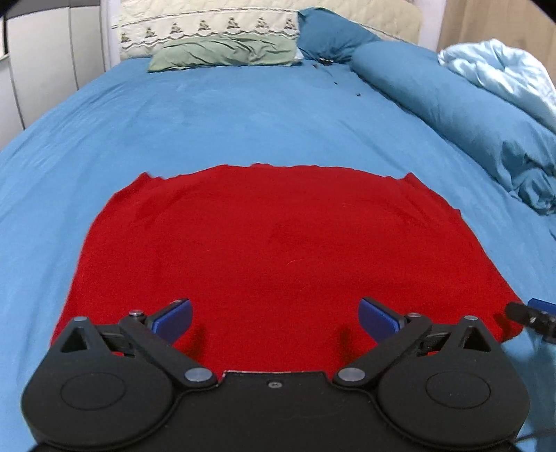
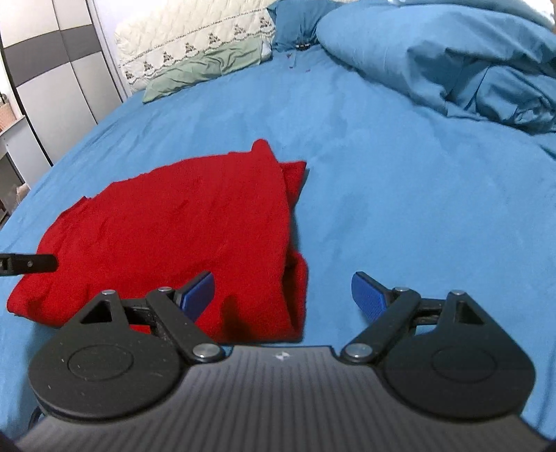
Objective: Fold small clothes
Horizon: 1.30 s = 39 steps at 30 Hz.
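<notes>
- garment first: small red knit garment (image 1: 278, 250), lying flat on the blue bed sheet (image 1: 243, 114), spread near the foot of the bed, well apart from the pillows.
- already partly folded, judging by the right wrist view: long side of the red cloth (image 2: 166, 236) doubled over, with a thicker layered edge along its right side and a strip of under-layer poking out beside it.
- seen from the left wrist view as one broad smooth panel, far edge slightly wavy, two small corners sticking up at the far left and far right.
- left gripper (image 1: 276, 318) low over the near edge of the cloth, blue-padded fingers (image 1: 173, 318) spread wide, nothing between them.
- right gripper (image 2: 281, 295) at the near right corner of the cloth, blue fingers (image 2: 196, 295) also spread wide and empty; left finger over red fabric, right finger over bare sheet.
- tip of the other tool visible at the frame edge in each view, so both grippers close together at the near side.
- likely stage: side fold made, crosswise folding not yet done; near hem probably to be pinched and carried toward the far edge.
- left to do, by estimate: at least one more fold, then tidying of the loose strip on the right.
- beyond: sage green pillow (image 1: 226, 52), cream quilted pillow (image 1: 208, 24), rumpled blue duvet (image 1: 469, 118) along the right side of the bed.
</notes>
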Each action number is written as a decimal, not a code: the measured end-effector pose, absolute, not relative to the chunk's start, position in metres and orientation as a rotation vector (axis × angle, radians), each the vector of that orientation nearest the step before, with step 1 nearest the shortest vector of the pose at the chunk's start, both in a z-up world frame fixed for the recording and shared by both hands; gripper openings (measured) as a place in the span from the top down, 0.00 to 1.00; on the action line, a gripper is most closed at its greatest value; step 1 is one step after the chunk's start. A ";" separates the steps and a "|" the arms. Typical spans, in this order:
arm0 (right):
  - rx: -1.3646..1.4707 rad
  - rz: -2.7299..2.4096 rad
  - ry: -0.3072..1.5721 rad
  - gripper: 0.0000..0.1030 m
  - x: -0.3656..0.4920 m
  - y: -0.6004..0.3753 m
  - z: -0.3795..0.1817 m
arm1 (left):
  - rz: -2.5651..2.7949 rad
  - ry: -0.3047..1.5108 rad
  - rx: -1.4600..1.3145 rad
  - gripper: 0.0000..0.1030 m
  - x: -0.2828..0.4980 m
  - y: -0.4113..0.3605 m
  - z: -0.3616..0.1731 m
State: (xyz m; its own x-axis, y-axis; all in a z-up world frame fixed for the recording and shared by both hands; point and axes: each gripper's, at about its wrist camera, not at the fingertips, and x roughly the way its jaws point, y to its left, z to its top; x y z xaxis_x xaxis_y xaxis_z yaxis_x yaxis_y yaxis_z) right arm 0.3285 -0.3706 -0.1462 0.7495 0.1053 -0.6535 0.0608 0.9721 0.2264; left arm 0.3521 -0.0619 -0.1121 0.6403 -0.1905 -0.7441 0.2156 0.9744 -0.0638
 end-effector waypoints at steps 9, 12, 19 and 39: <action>0.168 -0.017 0.744 0.07 0.351 -0.352 -0.175 | -0.245 0.848 0.058 0.00 0.373 -0.077 -0.121; 0.145 -0.027 0.730 0.08 0.351 -0.349 -0.185 | -0.236 0.856 0.077 0.00 0.373 -0.078 -0.125; 0.075 0.027 0.687 0.46 0.343 -0.332 -0.185 | -0.204 0.894 0.116 0.00 0.385 -0.077 -0.144; 0.480 0.282 0.610 0.77 0.389 -0.288 -0.048 | -0.226 0.863 0.126 0.00 0.385 -0.015 -0.121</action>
State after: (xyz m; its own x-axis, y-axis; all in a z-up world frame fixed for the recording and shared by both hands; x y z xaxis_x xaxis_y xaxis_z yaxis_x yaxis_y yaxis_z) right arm 0.3894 -0.2876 -0.0482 0.7871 0.3887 -0.4790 -0.1125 0.8539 0.5081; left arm 0.3846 -0.0154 -0.1205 0.6284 -0.1458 -0.7641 0.2477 0.9687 0.0188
